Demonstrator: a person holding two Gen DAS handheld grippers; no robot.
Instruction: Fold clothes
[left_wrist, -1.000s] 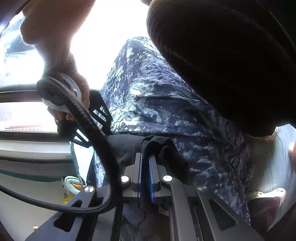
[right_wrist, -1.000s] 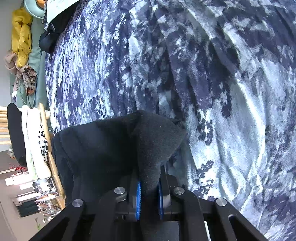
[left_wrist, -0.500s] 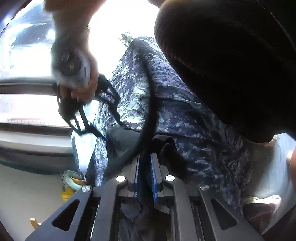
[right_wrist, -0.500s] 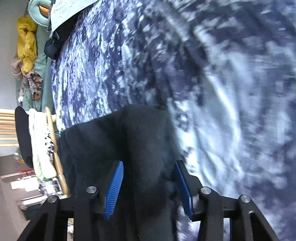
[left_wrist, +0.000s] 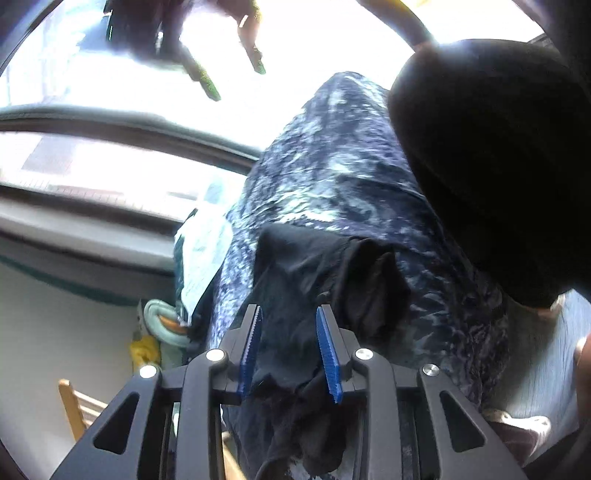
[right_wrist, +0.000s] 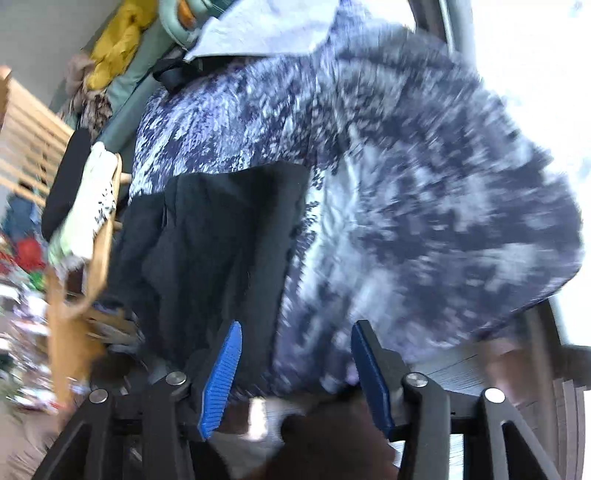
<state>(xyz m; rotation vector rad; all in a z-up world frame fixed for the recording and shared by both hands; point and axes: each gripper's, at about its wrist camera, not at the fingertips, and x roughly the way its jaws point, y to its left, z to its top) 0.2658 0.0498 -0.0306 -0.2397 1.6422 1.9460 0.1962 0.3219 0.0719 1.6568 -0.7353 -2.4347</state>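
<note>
A black garment (left_wrist: 314, 266) lies bunched on a blue-and-white patterned cover (left_wrist: 332, 177). My left gripper (left_wrist: 291, 350) hangs low over its near edge. The jaws are opening, and black cloth sits loosely between the blue pads (left_wrist: 253, 347) without being pinched. In the right wrist view, which is blurred, the black garment (right_wrist: 221, 236) lies flat on the patterned cover (right_wrist: 424, 184). My right gripper (right_wrist: 295, 369) is raised above it, its jaws still opening, with nothing between them. The right gripper (left_wrist: 234, 77) also shows high up against the bright window in the left wrist view.
A big dark rounded cushion (left_wrist: 498, 166) fills the right of the left wrist view. A bright window (left_wrist: 110, 158) lies beyond the cover. A wooden rack (right_wrist: 99, 229) draped with clothes and a yellow cloth (right_wrist: 118, 48) stand to the left. A shoe (left_wrist: 524, 432) sits on the floor.
Both grippers were shut on the black garment and have opened. The right gripper let go and rose away from it. The left gripper lifted slightly, with cloth still lying between its pads.
</note>
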